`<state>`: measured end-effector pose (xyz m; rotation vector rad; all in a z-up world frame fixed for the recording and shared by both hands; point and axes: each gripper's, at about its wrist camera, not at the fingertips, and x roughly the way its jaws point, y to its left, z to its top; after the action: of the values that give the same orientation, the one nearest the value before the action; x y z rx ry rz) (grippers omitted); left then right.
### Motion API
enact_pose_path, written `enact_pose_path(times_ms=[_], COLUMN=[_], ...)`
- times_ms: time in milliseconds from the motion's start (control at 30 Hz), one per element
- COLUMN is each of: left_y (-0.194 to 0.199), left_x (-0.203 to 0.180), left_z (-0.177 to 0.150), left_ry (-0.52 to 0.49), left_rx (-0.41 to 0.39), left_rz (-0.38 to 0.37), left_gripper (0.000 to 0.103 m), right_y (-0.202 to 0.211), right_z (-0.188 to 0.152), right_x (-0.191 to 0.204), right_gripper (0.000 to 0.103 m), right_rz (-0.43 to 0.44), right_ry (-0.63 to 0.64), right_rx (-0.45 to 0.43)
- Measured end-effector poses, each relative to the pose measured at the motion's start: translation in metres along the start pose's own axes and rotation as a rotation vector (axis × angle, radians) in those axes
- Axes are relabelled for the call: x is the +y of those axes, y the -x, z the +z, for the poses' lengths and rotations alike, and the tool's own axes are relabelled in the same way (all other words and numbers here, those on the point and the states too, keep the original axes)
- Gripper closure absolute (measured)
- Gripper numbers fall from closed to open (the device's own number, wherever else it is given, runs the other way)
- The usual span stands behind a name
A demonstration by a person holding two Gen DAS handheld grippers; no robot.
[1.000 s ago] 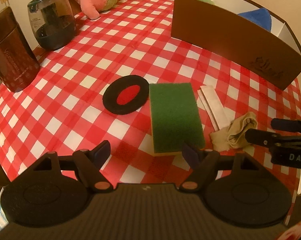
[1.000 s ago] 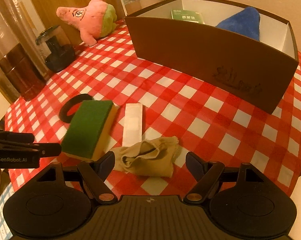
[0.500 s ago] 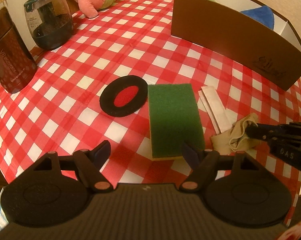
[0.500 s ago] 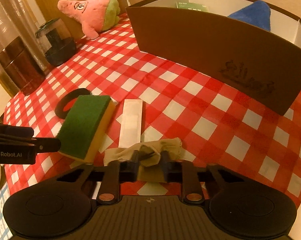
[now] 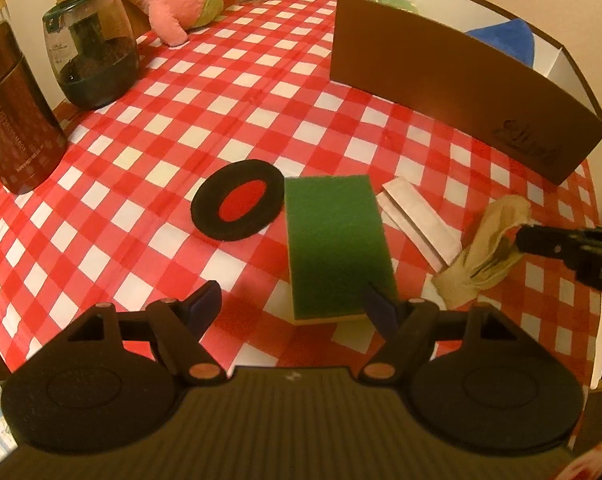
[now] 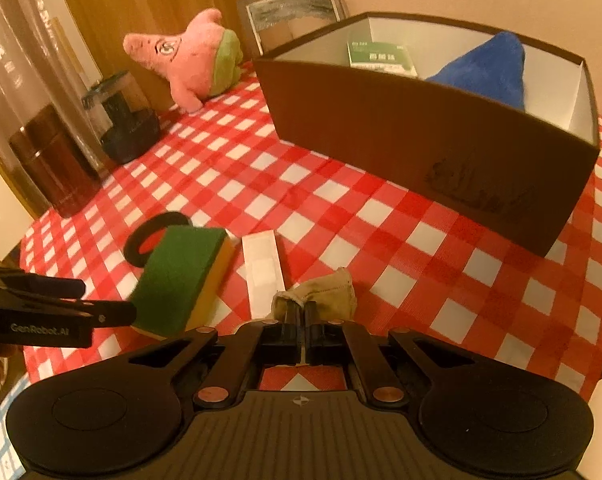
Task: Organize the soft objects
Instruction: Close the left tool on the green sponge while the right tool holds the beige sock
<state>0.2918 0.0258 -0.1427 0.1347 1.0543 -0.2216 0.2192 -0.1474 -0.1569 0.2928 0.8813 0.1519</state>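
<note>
Beige cloth (image 6: 325, 290) clamped in right gripper (image 6: 299, 312); left gripper (image 5: 291, 306) spread wide at sponge's (image 5: 335, 240) near edge.

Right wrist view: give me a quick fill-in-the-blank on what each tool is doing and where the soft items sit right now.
1. The right tool is shut on the beige ____.
2. The left tool is ____, with the green sponge lying ahead between its fingers.
3. The blue cloth lies inside the brown ____.
4. The black foam ring lies on the ____ side of the sponge in the left wrist view.

Missing words: cloth; open; box; left
</note>
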Motion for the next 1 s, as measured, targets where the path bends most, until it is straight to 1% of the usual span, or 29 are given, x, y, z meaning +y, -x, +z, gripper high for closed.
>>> enact_pose_path(times_ms=[233, 367, 700, 1000], left_y=[0.000, -0.004, -0.027, -0.051], left_x=[-0.003, -0.007, -0.016, -0.025], left_z=[-0.002, 0.000, 0.010, 0.020], left_ry=[-0.007, -0.013, -0.008, -0.013], left_rx=[-0.003, 0.003, 0.042, 0.093], left_rz=[-0.022, -0.030, -0.054, -0.031], left_gripper=[0.026, 0.026, 0.026, 0.025], right_y=[0.021, 0.028, 0.029, 0.028], right_z=[0.004, 0.005, 0.011, 0.013], right_x=[0.001, 0.002, -0.014, -0.024], right_gripper=[0.101, 0.101, 0.101, 0.101], right_rz=[0.020, 0.016, -0.025, -0.042], right_ry=[0.001, 0.005, -0.032, -0.056], right_rx=[-0.030, -0.044, -0.052, -0.052])
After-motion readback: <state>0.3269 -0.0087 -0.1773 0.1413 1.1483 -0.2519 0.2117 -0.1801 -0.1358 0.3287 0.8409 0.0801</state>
